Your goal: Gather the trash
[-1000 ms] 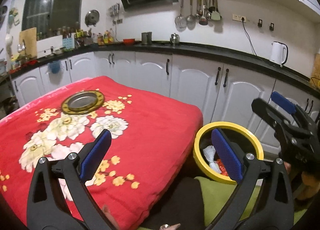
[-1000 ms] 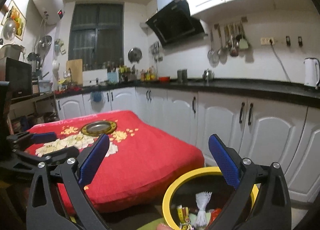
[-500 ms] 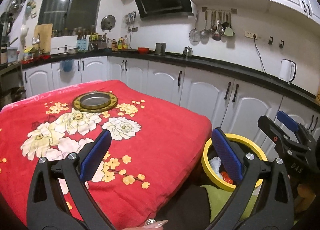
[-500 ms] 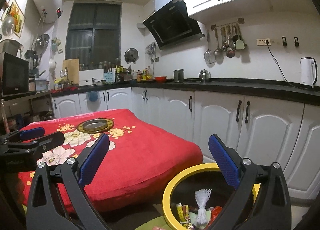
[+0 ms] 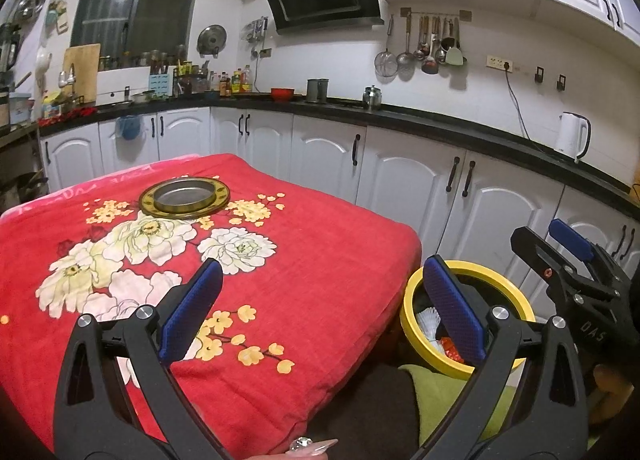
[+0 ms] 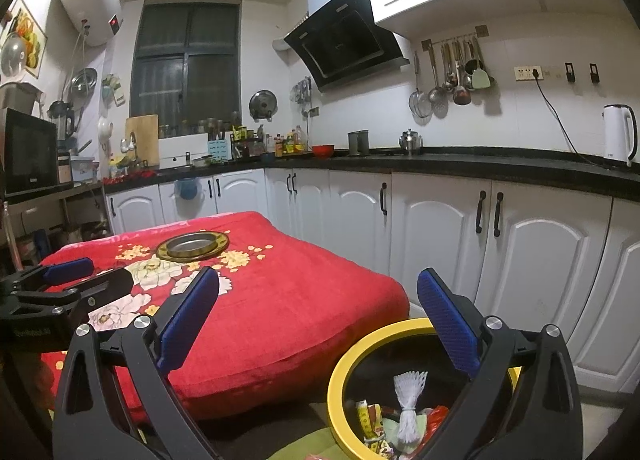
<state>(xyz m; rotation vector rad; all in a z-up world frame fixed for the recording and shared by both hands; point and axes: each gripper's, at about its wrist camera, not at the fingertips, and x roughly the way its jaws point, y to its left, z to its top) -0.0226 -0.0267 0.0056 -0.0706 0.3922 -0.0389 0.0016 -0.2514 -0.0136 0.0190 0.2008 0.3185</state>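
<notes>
A yellow-rimmed trash bin (image 5: 516, 298) (image 6: 340, 364) stands on the floor beside the table's corner. It holds a white foam net (image 6: 408, 404), wrappers and red scraps. My left gripper (image 5: 320, 312) hovers open and empty over the near edge of the red flowered cloth (image 5: 304, 260). My right gripper (image 6: 316, 320) is open too, held above the bin with nothing between its fingers. In the left wrist view the right gripper (image 5: 560, 244) shows at the right edge. The left gripper (image 6: 68, 280) appears at the left of the right wrist view.
A round metal plate with a gold rim (image 5: 185, 199) lies at the far side of the cloth. White cabinets (image 6: 440, 227) under a black counter run behind the table and bin. A kettle (image 6: 618, 135) stands on the counter. A green cushion (image 5: 440, 392) lies below me.
Both cameras have tilted up and drawn back a little, so the table and bin sit lower in view. Both grippers stayed open and empty.
</notes>
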